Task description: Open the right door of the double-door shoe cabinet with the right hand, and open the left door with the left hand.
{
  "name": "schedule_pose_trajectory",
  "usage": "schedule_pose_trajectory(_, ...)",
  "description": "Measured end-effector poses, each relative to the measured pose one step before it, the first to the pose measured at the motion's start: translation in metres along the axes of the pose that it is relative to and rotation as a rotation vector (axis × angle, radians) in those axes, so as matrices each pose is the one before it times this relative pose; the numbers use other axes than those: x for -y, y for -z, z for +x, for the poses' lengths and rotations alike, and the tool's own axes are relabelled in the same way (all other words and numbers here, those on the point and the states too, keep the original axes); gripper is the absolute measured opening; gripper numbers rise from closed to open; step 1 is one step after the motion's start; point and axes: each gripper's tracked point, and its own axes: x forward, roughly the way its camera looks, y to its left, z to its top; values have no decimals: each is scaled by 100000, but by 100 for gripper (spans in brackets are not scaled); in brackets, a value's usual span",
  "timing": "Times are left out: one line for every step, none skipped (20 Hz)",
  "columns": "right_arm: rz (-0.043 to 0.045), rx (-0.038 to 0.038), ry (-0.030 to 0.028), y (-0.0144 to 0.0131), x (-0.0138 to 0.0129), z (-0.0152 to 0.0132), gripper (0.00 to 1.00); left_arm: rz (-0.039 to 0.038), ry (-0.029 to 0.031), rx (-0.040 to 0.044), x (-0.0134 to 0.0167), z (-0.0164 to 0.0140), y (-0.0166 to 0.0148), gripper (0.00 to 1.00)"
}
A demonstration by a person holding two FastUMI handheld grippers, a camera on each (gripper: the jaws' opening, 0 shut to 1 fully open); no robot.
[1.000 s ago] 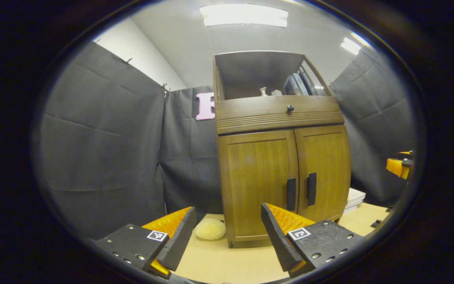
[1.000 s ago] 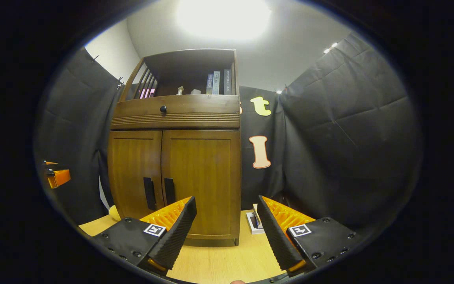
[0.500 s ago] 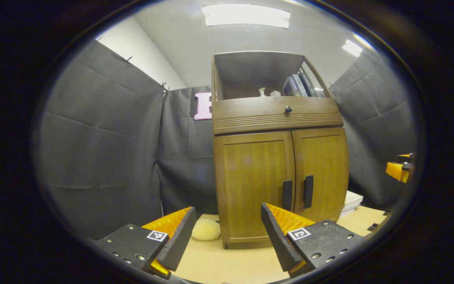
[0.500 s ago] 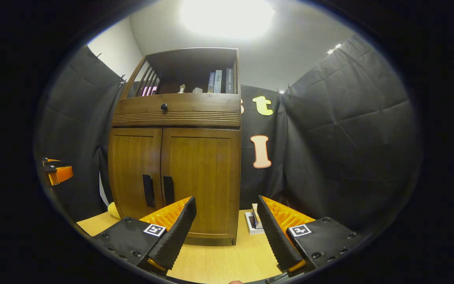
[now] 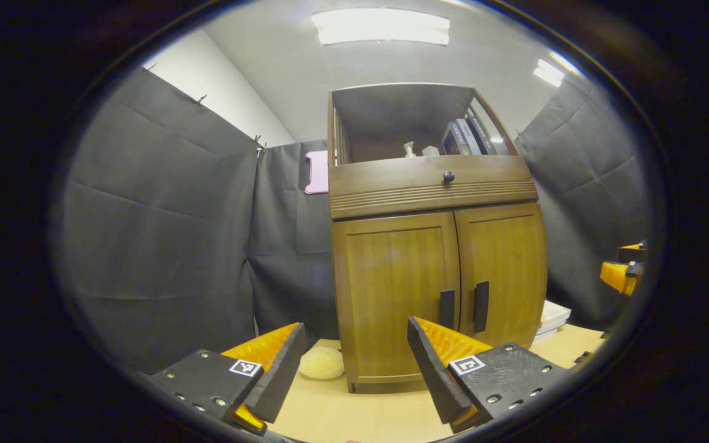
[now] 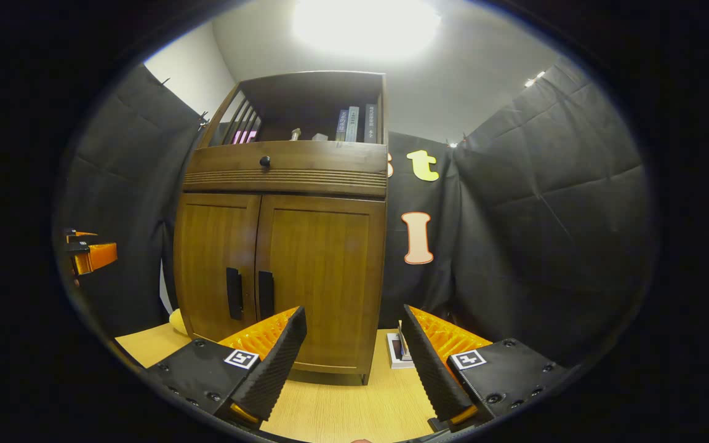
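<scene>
The cabinet (image 5: 434, 246) stands on a light wooden bench (image 5: 354, 412), toward its back edge, against the black cloth wall. Both doors are closed: the left door (image 5: 394, 295) and the right door (image 5: 505, 274) meet at the middle, each with a dark upright handle beside the seam, the left handle (image 5: 447, 309) and the right handle (image 5: 481, 306).

The left gripper (image 5: 354, 369) hangs in front of the cabinet with its fingers wide apart, holding nothing and touching nothing. The right gripper (image 6: 354, 363) sits likewise before the cabinet, fingers spread, clear of the right door.

Above the doors runs a drawer with a round knob (image 5: 448, 176), and over it an open shelf with books (image 5: 468, 136). A pale yellow sponge (image 5: 322, 364) lies on the bench just left of the cabinet; a stack of books (image 6: 399, 347) lies at its right.
</scene>
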Motion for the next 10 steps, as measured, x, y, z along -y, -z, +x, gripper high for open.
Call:
schedule_pose_trajectory(47,-286,-2716,-27,-487,593,98,741,-1464,18,254,-266,-59,96)
schedule_pose_trajectory(130,-372,-2737,168,-482,668,97,217,-1496,-107,149,-240,35,96)
schedule_pose_trajectory(61,103,-2048,50,-301,694,98,-224,-1475,-231,268,-137,115,96)
schedule_pose_trajectory(173,262,-1639,-44,-162,574,98,-338,-1372,-582,-10,-109,418,96)
schedule_pose_trajectory(666,58,-1119,-110,-308,614,98,-300,-1303,-849,-196,-27,95,96)
schedule_pose_trajectory(1022,-36,-1061,165,-404,491,98,-207,-961,-729,-94,-40,157,96)
schedule_pose_trajectory(1061,329,-1346,-150,-660,821,97,12,-1023,-335,-200,91,-42,96)
schedule_pose_trajectory(657,514,-1044,-167,-500,825,98,246,-1124,44,-4,103,39,96)
schedule_pose_trajectory(375,718,-497,-180,-486,880,97,231,-925,-128,-105,206,49,96)
schedule_pose_trajectory(248,281,-204,29,-369,952,97,-13,-698,-371,-201,212,462,96)
